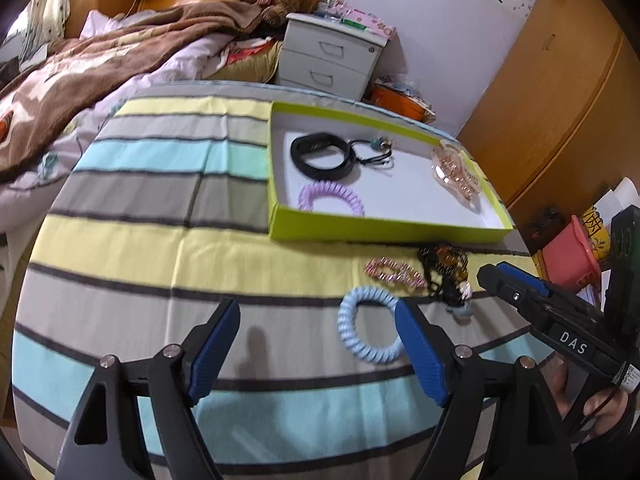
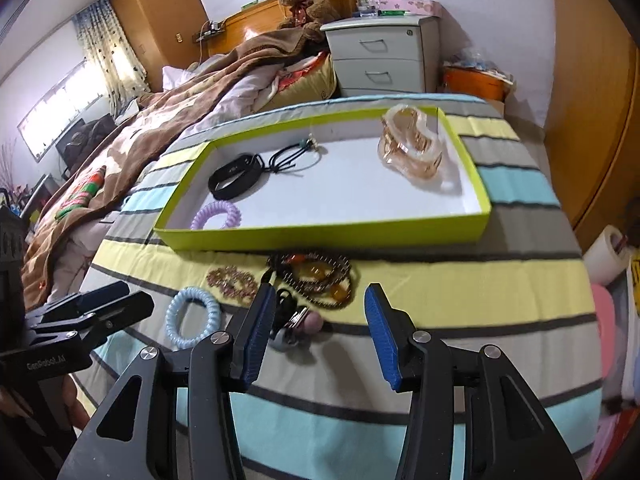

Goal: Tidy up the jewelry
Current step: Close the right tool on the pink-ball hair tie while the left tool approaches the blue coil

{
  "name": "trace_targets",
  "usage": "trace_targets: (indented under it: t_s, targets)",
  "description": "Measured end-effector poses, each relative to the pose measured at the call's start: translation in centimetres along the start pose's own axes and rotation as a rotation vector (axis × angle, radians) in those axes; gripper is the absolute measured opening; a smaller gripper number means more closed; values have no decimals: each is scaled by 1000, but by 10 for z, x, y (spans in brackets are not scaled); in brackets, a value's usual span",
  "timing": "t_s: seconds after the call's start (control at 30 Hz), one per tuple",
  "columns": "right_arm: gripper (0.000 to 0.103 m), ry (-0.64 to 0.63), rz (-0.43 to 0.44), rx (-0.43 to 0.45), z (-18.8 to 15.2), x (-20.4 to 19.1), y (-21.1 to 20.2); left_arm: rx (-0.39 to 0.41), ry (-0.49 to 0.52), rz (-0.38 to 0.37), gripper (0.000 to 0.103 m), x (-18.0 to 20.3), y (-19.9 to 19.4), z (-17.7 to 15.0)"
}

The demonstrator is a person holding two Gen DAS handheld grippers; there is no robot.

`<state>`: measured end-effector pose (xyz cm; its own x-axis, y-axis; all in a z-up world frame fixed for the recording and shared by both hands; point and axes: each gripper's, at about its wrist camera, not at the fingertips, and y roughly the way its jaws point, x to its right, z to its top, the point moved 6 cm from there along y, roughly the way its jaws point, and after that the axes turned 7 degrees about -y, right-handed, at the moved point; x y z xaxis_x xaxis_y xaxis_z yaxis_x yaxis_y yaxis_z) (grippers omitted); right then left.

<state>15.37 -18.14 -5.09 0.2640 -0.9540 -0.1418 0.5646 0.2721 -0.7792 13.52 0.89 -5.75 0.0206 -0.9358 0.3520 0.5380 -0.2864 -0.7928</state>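
A lime-green tray (image 1: 384, 234) (image 2: 320, 236) on the striped cloth holds a black band (image 1: 320, 156) (image 2: 234, 178), a black cord tie (image 1: 370, 154) (image 2: 294, 158), a purple coil tie (image 1: 331, 197) (image 2: 218, 214) and a clear pink hair claw (image 1: 456, 174) (image 2: 412, 148). In front of the tray lie a light-blue coil tie (image 1: 368, 328) (image 2: 192, 316), a pink beaded bracelet (image 1: 394, 272) (image 2: 232, 280), a dark amber bead necklace (image 1: 444, 264) (image 2: 316, 276) and a small charm tie (image 2: 296, 326). My left gripper (image 1: 318, 344) is open, low over the cloth left of the blue coil. My right gripper (image 2: 320, 332) is open beside the charm tie.
The striped cloth (image 1: 160, 240) covers the table. A bed with a brown blanket (image 1: 80, 76) lies to the left. A grey nightstand (image 1: 332, 54) and an orange tub (image 1: 396, 100) stand behind. A wooden wardrobe (image 1: 560, 80) and a pink bucket (image 1: 568, 256) are on the right.
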Motion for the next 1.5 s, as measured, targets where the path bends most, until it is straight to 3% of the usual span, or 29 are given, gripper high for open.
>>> trace_targets:
  t_s: [0.23,0.57,0.73,1.13,1.4,1.5]
  targets:
    - [47,-31,-7,-24,-7,-18,10,-11,-22,-22,82,-9,-7,-12]
    - [47,-62,-114,-39,-13,-18,20,-20,-33,-31,82,-16,-8,-17]
    - [35,-80,-130,-26,-16,-15,16,-33,-52,-36,82,-20,-6,-19]
    - [33,-54,-100,19,-27,-3,-4,-43,-36,-16,81,-9,-1,-20]
    - [33,-21,-94,65,-32,12,-27,-42,18,25,73,10,11,-17]
    - [33,-13,-85,75,-34,15,-32,-33,54,73,70,15,16,-15]
